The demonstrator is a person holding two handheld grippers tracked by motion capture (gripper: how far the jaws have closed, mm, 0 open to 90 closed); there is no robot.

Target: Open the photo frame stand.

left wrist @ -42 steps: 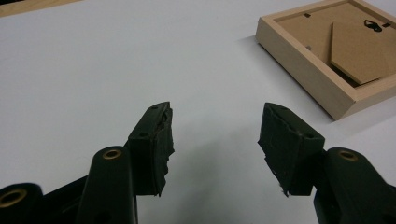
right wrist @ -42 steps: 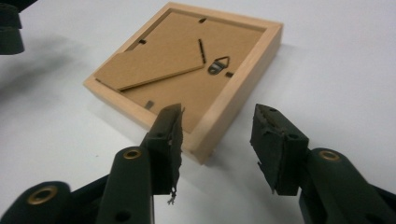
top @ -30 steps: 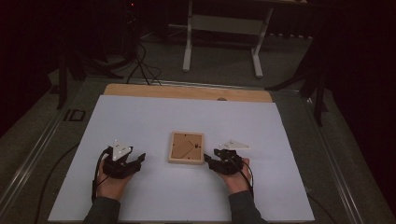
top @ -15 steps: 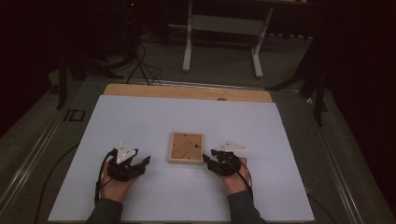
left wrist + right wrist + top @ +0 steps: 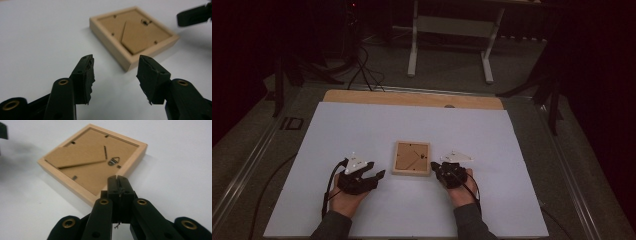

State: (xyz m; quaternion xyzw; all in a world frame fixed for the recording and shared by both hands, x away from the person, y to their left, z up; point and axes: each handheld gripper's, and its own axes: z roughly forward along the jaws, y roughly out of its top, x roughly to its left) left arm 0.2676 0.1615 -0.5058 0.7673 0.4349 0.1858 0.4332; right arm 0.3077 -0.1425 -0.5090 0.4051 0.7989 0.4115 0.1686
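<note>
A small wooden picture frame point(image 5: 411, 158) lies face down near the middle of the white table sheet point(image 5: 362, 125), its brown backing board up. On that backing sit a folded easel stand point(image 5: 77, 157), a little metal hanger point(image 5: 114, 160) and a few turn clips along the inner rim.

The right gripper point(image 5: 117, 181) sits just beside the frame's right edge, low over the corner nearest it. Its jaws have just been closing and now meet pad to pad with nothing between them. The left gripper point(image 5: 113, 72) is a little off the frame's left side, near but not touching. Its jaws have eased in slightly yet stand apart, with bare table between the pads point(image 5: 86, 75).

The step in hand looks like getting to work on the back of the frame — opening the stand or the clips, or lifting the frame itself. A good approach would be:

- Use the shut right tips as a blunt finger. They can press down on the rim to pin the frame, or slide under the free edge of the stand to lift it.
- Bring the left gripper in level with the frame's left wall, so one pad can brace against the wood.
- Keep the push low and slow — the frame is light and the sheet looks smooth, so it may skate away.
- Avoid the hanger, which could snag a tip.
</note>
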